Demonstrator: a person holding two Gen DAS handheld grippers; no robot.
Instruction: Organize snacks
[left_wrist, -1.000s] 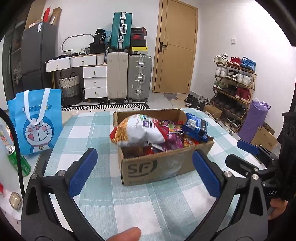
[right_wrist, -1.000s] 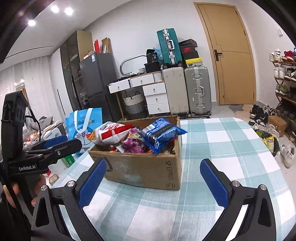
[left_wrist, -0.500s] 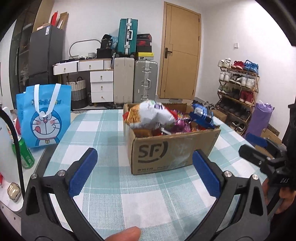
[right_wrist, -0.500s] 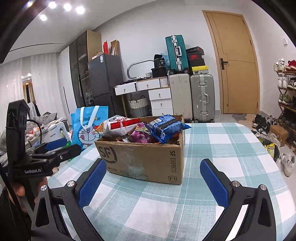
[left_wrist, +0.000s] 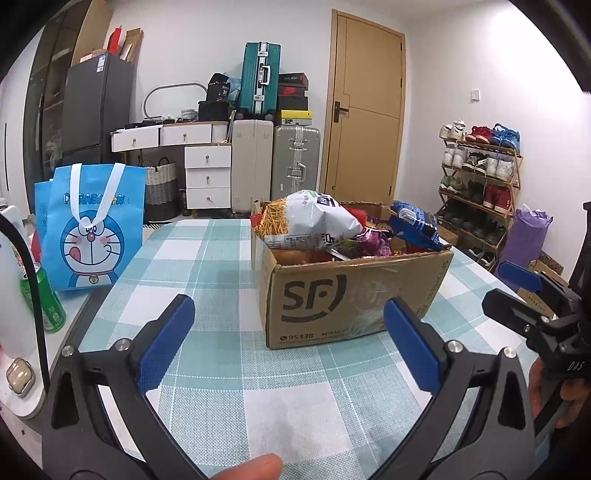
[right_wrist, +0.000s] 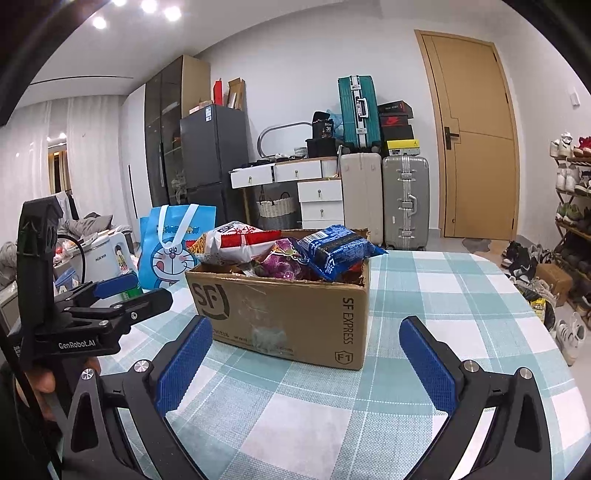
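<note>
A brown SF cardboard box (left_wrist: 354, 295) (right_wrist: 288, 314) stands on the checked tablecloth, heaped with snack bags. On top lie a white chip bag (left_wrist: 310, 221) (right_wrist: 240, 240), a purple bag (left_wrist: 373, 240) (right_wrist: 284, 262) and a blue packet (left_wrist: 413, 225) (right_wrist: 336, 247). My left gripper (left_wrist: 288, 332) is open and empty, low over the cloth, just short of the box's near-left side. My right gripper (right_wrist: 303, 350) is open and empty too, facing the box's near corner. Each gripper shows at the edge of the other's view.
A blue cartoon tote bag (left_wrist: 92, 229) (right_wrist: 173, 247) stands at the table's left edge beside a green can (left_wrist: 40, 299). A small white case (left_wrist: 20, 376) lies lower left. Suitcases (left_wrist: 295, 166), drawers, a door and a shoe rack (left_wrist: 476, 184) are behind the table.
Both cameras have dropped lower and tilted up, so the box sits more side-on and its top is less visible. Both grippers stay open and empty.
</note>
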